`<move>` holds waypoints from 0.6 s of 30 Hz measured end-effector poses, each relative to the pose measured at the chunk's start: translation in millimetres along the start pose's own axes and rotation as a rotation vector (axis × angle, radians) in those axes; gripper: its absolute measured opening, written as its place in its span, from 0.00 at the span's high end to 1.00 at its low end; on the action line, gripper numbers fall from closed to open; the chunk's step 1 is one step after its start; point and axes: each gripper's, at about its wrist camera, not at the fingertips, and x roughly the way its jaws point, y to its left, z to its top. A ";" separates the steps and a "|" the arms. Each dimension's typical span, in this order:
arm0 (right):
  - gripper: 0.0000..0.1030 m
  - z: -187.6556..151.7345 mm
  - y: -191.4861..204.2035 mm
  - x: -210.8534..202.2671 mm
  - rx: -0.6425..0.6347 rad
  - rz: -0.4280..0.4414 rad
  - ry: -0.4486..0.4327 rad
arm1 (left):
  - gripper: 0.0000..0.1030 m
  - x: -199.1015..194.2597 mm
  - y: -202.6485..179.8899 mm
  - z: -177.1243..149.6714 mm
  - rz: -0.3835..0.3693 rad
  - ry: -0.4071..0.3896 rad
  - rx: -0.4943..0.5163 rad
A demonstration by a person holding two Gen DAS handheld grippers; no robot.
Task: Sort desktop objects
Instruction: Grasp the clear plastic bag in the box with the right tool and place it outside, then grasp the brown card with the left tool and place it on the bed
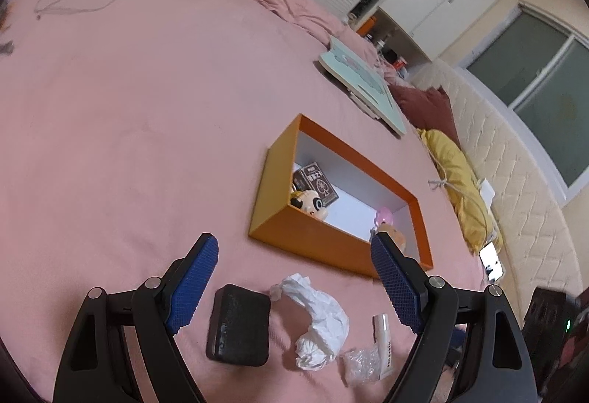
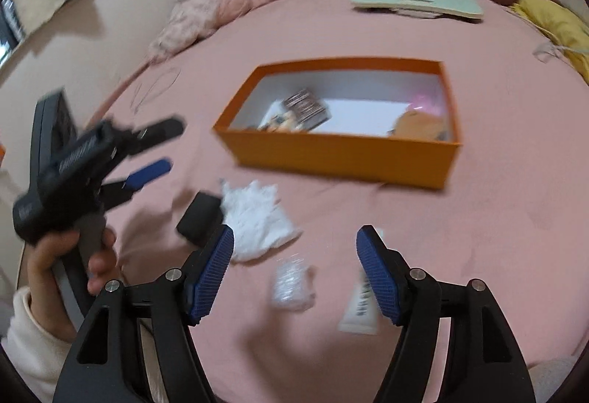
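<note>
Desktop clutter lies nearest me on the pink bedsheet: a black rectangular sponge block, a crumpled white tissue, a clear plastic wrapper and a small white tube. Both my left gripper and right gripper stand wide and empty. Farther off, the orange cardboard box already holds several things, so I judge I'm between picks; next I close on one remaining piece.

- The dark card box inside the orange box carries white characters and a spade sign, too small to read.
- The white tube on the pink bedsheet has dark lettering along its side, not legible.
</note>
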 end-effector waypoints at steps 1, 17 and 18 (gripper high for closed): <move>0.32 2.4 -6.4 -1.4 0.021 -0.011 -0.011 | 0.18 1.0 -2.2 -0.8 -0.001 0.008 0.014; 0.32 11.3 -55.0 -17.6 0.281 0.070 -0.133 | 0.34 93.8 -98.2 73.1 0.109 0.322 0.077; 0.32 11.1 -57.8 -19.0 0.300 0.082 -0.139 | 0.34 109.9 -97.4 76.2 0.143 0.368 0.057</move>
